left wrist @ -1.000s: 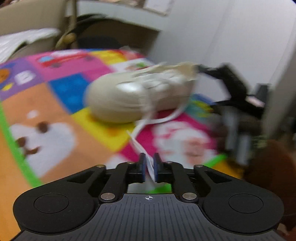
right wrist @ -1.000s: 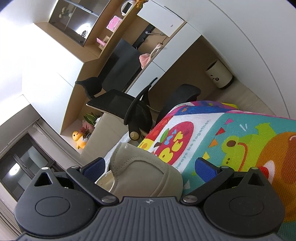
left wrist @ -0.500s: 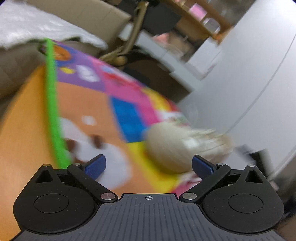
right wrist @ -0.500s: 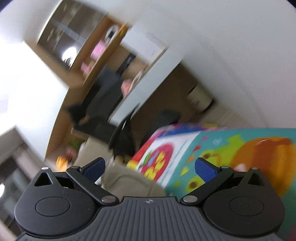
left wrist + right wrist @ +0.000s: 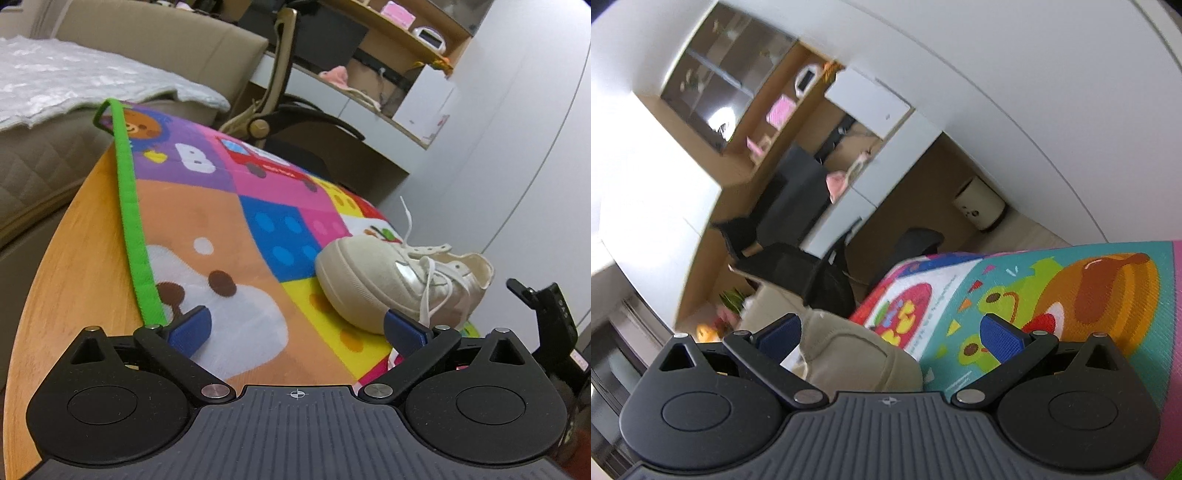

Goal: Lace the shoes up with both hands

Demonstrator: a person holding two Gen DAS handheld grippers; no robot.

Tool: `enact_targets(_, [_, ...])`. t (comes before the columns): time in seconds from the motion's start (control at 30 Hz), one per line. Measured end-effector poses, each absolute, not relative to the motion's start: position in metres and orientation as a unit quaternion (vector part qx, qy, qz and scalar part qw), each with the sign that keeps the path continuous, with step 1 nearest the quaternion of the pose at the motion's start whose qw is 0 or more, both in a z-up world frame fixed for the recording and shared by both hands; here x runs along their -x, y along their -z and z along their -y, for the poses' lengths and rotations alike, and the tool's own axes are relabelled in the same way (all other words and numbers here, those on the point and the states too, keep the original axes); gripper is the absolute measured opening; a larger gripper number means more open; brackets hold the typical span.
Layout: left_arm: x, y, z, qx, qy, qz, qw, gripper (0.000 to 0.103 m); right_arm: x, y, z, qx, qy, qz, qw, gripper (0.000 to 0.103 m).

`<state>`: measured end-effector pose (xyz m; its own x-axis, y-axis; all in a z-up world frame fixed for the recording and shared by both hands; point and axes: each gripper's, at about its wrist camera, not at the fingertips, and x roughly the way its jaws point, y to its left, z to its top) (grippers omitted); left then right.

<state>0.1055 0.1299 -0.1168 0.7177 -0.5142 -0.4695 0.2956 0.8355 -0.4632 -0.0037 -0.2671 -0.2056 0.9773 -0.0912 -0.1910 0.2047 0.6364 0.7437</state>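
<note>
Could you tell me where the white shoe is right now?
In the left wrist view, the white shoe lies on the colourful play mat, right of centre, just beyond the open left tool.

Even indoor light filled both views. The left view was sharp; the right was motion-blurred, with glare blown out at its left. Fisheye curved the edges.

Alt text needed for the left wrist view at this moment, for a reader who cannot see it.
The left gripper has its jaws wide open with nothing between them, above a colourful play mat. A cream sneaker with loose white laces lies on the mat ahead to the right, toe towards the camera. A bed and desk chair stand behind.
</note>
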Motion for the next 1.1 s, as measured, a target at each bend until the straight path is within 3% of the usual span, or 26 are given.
enact_targets(0.23, [-0.112, 0.111, -0.128, 0.209, 0.272, -0.304, 0.889, 0.103, -0.020, 0.189, 0.270, -0.369, 0.003, -0.158, 0.916, 0.103])
enact_targets(0.37, [-0.138, 0.105, -0.103, 0.196, 0.244, -0.330, 0.891, 0.103, -0.048, 0.164, 0.268, -0.292, -0.036, -0.169, 0.941, 0.103])
enact_targets(0.5, [-0.162, 0.110, -0.076, 0.187, 0.255, -0.356, 0.879, 0.103, -0.088, 0.175, 0.272, -0.321, -0.078, -0.243, 0.912, 0.103])
enact_targets(0.73, [-0.139, 0.105, -0.050, 0.155, 0.260, -0.371, 0.878, 0.103, -0.089, 0.180, 0.262, -0.288, -0.119, -0.283, 0.907, 0.103])
enact_targets(0.9, [-0.128, 0.105, -0.064, 0.183, 0.269, -0.382, 0.865, 0.103, -0.078, 0.180, 0.265, -0.287, -0.150, -0.279, 0.904, 0.103])
enact_targets(1.1, [-0.134, 0.108, -0.054, 0.140, 0.250, -0.377, 0.881, 0.103, -0.071, 0.190, 0.280, -0.339, -0.158, -0.236, 0.897, 0.103])
